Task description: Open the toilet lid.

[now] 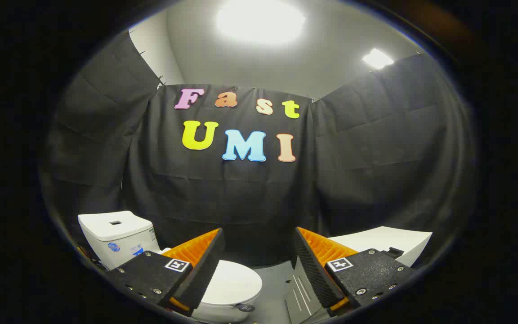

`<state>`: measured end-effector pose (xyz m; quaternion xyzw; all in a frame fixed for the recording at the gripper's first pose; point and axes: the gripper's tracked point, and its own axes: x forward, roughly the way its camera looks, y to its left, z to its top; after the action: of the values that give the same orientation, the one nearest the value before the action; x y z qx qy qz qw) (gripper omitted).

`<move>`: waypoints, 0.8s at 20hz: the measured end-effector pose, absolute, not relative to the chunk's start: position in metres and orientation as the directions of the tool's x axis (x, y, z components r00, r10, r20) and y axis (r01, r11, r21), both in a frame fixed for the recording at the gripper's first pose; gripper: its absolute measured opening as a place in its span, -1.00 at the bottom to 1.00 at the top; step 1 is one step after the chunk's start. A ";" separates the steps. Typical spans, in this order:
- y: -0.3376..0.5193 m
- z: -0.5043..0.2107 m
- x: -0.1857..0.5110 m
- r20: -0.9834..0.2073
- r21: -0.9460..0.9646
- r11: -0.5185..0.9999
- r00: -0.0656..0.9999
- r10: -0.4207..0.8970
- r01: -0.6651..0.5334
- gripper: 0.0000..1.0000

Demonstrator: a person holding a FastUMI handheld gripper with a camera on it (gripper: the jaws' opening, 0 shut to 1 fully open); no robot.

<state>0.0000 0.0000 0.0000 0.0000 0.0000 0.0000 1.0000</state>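
A white toilet stands low ahead and to the left, its lid (234,283) lying flat and shut over the bowl. The white tank (117,236) rises behind it against the black cloth wall. My gripper (259,240) is open, held above the toilet with nothing between its fingers. The left finger (205,265) overlaps the rear part of the lid in the view. The right finger (315,270) is over the grey floor beside the bowl. No contact with the lid shows.
A white flat-topped fixture (391,243) sits to the right, beyond the right finger. Grey floor (281,279) with a metal strip lies between it and the toilet. Black cloth walls close the booth on three sides.
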 end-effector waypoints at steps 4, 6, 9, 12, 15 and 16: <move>0.011 -0.011 0.002 -0.042 -0.011 0.999 0.999 0.030 -0.031 0.90; 0.010 -0.007 0.001 -0.039 -0.021 0.999 0.999 0.029 -0.030 0.90; 0.011 0.002 0.000 -0.008 0.015 1.000 1.000 0.025 -0.025 0.90; 0.009 0.003 -0.001 0.005 0.040 0.999 1.000 0.018 -0.018 0.90; 0.008 0.007 -0.002 0.019 0.042 0.999 1.000 0.013 -0.014 0.90; 0.010 0.009 -0.002 0.022 0.048 0.999 1.000 0.018 -0.019 0.90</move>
<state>-0.0019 0.0104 0.0089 0.0244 -0.0110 0.0092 0.9996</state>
